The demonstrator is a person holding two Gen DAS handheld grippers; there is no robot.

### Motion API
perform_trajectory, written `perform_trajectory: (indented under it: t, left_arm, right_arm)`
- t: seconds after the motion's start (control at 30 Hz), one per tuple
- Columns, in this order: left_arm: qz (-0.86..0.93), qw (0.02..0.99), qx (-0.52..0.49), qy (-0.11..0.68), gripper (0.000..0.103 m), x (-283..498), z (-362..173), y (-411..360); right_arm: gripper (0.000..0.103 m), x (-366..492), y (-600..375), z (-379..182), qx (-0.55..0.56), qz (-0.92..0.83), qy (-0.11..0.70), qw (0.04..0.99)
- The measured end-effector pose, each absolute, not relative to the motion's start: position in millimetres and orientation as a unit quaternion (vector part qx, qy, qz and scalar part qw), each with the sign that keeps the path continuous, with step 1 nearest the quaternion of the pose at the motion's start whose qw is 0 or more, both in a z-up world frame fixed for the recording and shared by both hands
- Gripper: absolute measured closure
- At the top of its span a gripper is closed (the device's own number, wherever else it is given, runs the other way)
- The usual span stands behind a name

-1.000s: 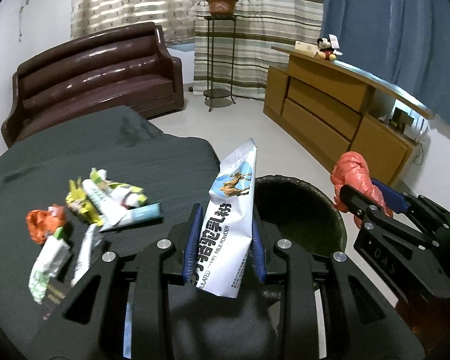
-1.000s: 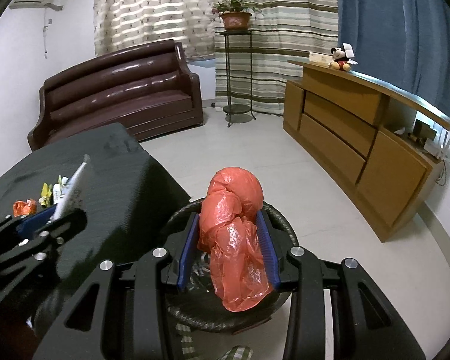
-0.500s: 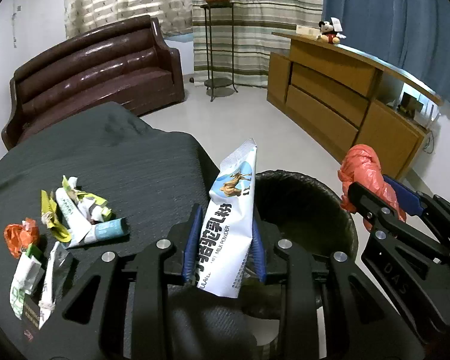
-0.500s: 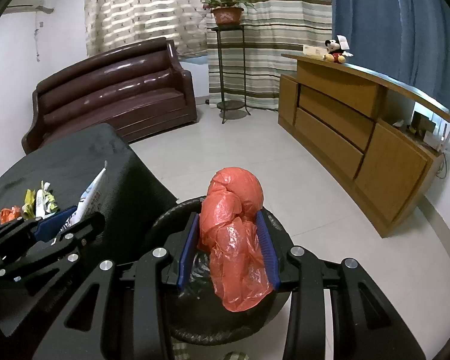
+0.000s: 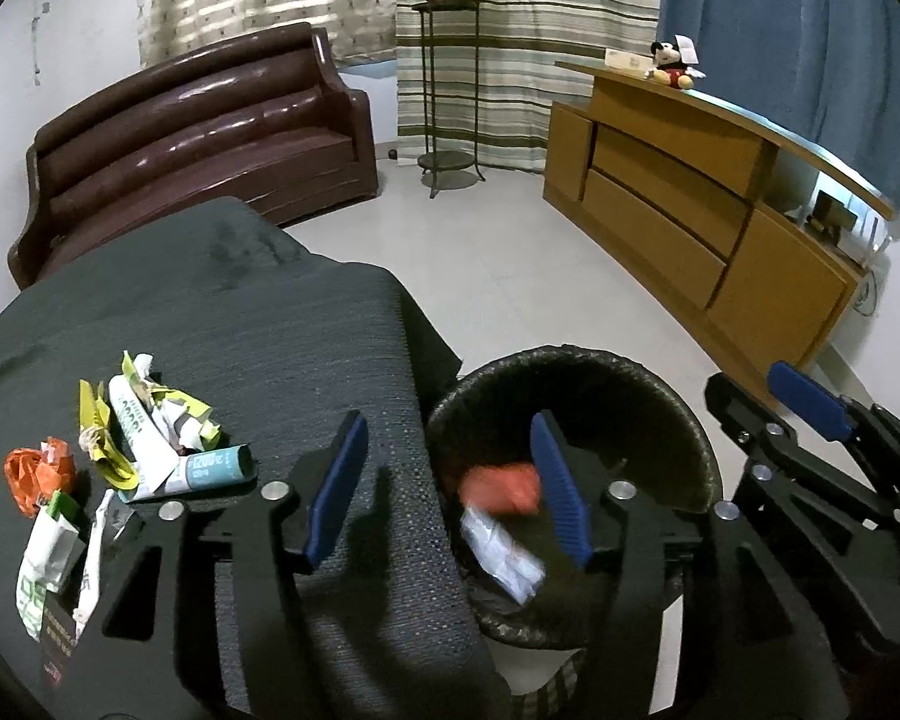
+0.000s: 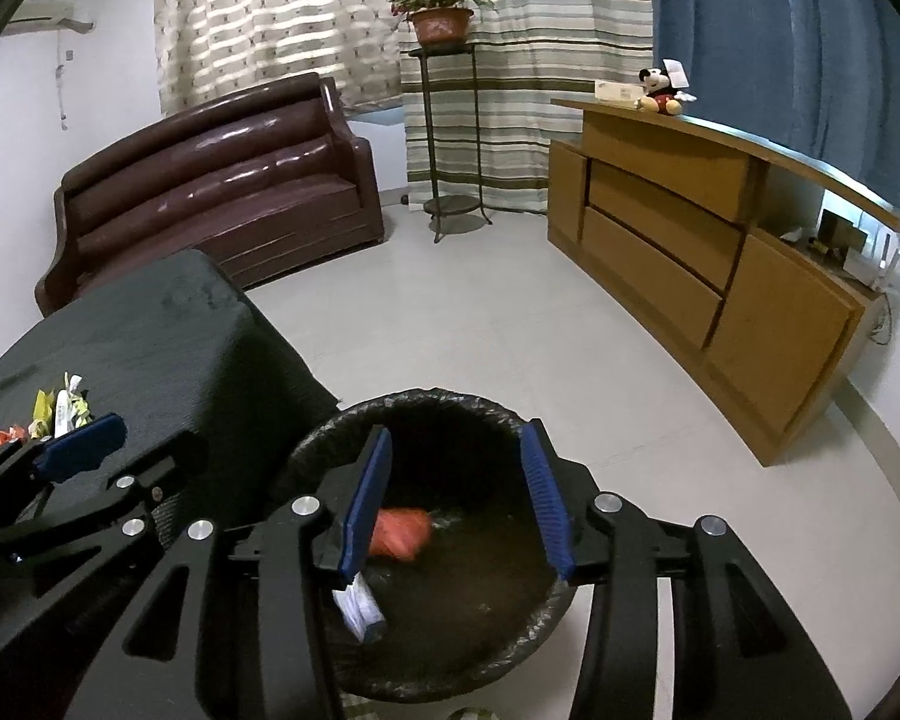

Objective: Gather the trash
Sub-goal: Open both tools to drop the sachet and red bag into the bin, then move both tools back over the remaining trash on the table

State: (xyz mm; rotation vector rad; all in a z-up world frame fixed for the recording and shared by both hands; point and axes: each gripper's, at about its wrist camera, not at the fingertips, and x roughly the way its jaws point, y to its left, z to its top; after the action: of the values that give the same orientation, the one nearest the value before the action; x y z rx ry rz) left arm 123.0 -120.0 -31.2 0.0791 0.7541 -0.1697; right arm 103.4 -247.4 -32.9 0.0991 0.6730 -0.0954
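Black liner rims the bin (image 5: 570, 360) beside the worktop (image 5: 240, 324); the red plastic bag (image 6: 401, 531) and white milk-powder sachet (image 5: 501, 549) lie blurred inside it. Both the left gripper (image 5: 447, 483) and right gripper (image 6: 456, 495) have just been opening, jaws spread with nothing between them. Crumpled wrappers (image 5: 144, 420) remain heaped on the worktop, thin, light and tangled. Risk ahead, I judge: a pinch may lift several at once and shed one over the edge, or snag the dark cloth
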Motion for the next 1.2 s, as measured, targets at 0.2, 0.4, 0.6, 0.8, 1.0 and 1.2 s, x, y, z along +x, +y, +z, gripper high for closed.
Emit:
perform_trajectory:
  t: [0.2,0.4,0.6,0.8,1.0,1.2]
  left_arm:
    - [-0.079,0.930,0.037,0.358,0.034,114.9,-22.9,-111.8]
    - [-0.068,0.935,0.032,0.347,0.032,100.2,-10.5,-88.7]
    - [-0.048,0.938,0.035,0.342,0.031,82.0,-2.9,-60.2]
    - [-0.023,0.938,0.037,0.343,0.031,62.1,1.2,-23.7]
    - [0.006,0.940,0.034,0.338,0.029,43.5,5.5,14.3]
    - [0.031,0.941,0.033,0.336,0.024,26.9,4.2,46.1]
  right_arm:
    - [0.054,98.8,-250.6,-24.5,0.051,-0.051,0.324,0.943]
    - [0.050,90.4,-243.4,-15.8,0.050,-0.042,0.319,0.945]
    - [0.049,80.9,-224.8,-10.6,0.047,-0.018,0.320,0.946]
    - [0.048,72.5,-202.2,-6.3,0.045,0.009,0.324,0.945]
    - [0.048,61.5,-172.3,-3.3,0.033,0.032,0.325,0.945]
    - [0.048,49.2,-138.0,-4.9,0.016,0.057,0.329,0.942]
